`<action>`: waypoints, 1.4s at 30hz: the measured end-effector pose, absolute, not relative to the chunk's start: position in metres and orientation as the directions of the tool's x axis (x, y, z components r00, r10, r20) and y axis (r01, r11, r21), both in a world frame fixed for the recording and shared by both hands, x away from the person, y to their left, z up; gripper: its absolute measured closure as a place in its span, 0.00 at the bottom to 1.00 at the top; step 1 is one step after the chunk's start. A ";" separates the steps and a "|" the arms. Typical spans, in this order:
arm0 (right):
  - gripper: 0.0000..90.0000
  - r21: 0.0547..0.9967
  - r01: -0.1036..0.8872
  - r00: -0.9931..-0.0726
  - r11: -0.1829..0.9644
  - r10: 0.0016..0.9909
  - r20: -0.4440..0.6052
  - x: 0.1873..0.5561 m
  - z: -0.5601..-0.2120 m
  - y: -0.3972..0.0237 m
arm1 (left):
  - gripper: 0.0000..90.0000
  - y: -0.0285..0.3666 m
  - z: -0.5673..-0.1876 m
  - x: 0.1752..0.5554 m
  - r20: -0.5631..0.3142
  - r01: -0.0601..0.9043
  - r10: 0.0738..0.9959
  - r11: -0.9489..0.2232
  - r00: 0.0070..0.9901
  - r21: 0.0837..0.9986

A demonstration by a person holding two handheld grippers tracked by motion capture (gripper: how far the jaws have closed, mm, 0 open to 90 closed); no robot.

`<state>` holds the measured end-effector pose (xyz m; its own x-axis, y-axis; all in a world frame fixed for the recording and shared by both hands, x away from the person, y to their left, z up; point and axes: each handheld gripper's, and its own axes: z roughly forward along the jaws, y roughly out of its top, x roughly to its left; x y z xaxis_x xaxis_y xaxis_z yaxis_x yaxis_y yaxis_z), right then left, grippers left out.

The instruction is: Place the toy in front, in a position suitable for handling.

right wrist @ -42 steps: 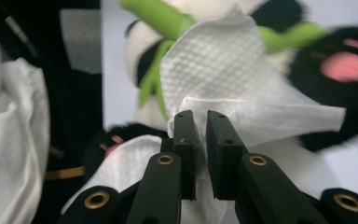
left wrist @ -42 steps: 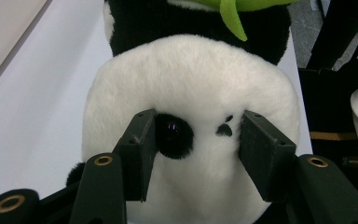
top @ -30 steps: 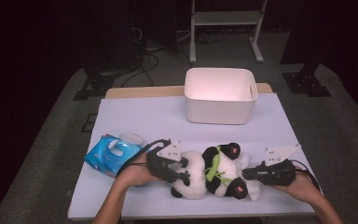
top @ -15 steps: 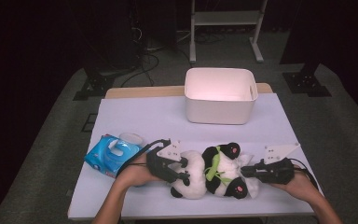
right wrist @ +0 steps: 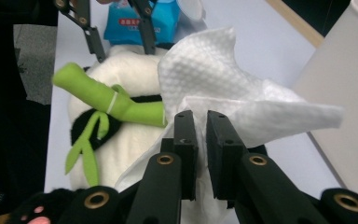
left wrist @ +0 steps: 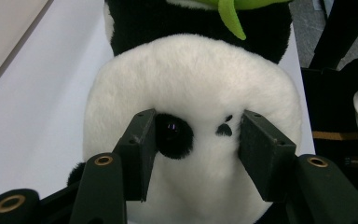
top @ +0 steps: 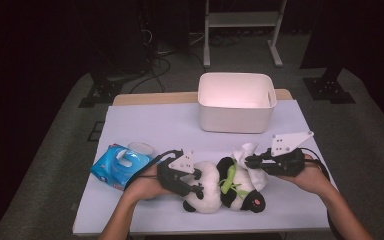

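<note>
Near the table's front edge, the left gripper (top: 194, 181) clamps the black-and-white plush panda's (top: 220, 187) head while the right gripper (top: 250, 161) pinches a white embossed wipe (right wrist: 223, 88); firm bracing should make even strokes across the fur.

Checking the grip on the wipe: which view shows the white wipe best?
The right gripper view: the white wipe fans out just above the right gripper, whose jaws are shut on it. The high view shows it small, bunched over the panda toy at the right gripper's tips. In the left gripper view I cannot make it out.
</note>
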<state>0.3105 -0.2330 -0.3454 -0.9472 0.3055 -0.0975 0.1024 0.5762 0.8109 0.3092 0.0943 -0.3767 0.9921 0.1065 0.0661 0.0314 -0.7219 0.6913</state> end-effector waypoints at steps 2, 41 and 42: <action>0.92 0.813 0.120 -0.946 0.570 0.313 -0.080 0.311 -0.349 -0.239 | 0.53 0.095 -0.377 0.310 0.063 0.034 0.109 -0.717 0.992 0.696; 0.91 0.753 0.152 -0.958 0.640 0.282 -0.046 0.317 -0.363 -0.208 | 0.53 0.090 -0.378 0.308 0.058 0.042 0.115 -0.715 0.992 0.697; 0.92 0.757 0.154 -0.958 0.635 0.283 -0.042 0.316 -0.363 -0.211 | 0.53 0.090 -0.378 0.308 0.059 0.041 0.114 -0.717 0.992 0.696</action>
<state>0.3163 -0.2108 -0.3632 -0.9583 0.2828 -0.0423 0.1541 0.6352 0.7568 0.3079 0.0900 -0.3779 0.9917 0.1138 0.0594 0.0405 -0.7167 0.6962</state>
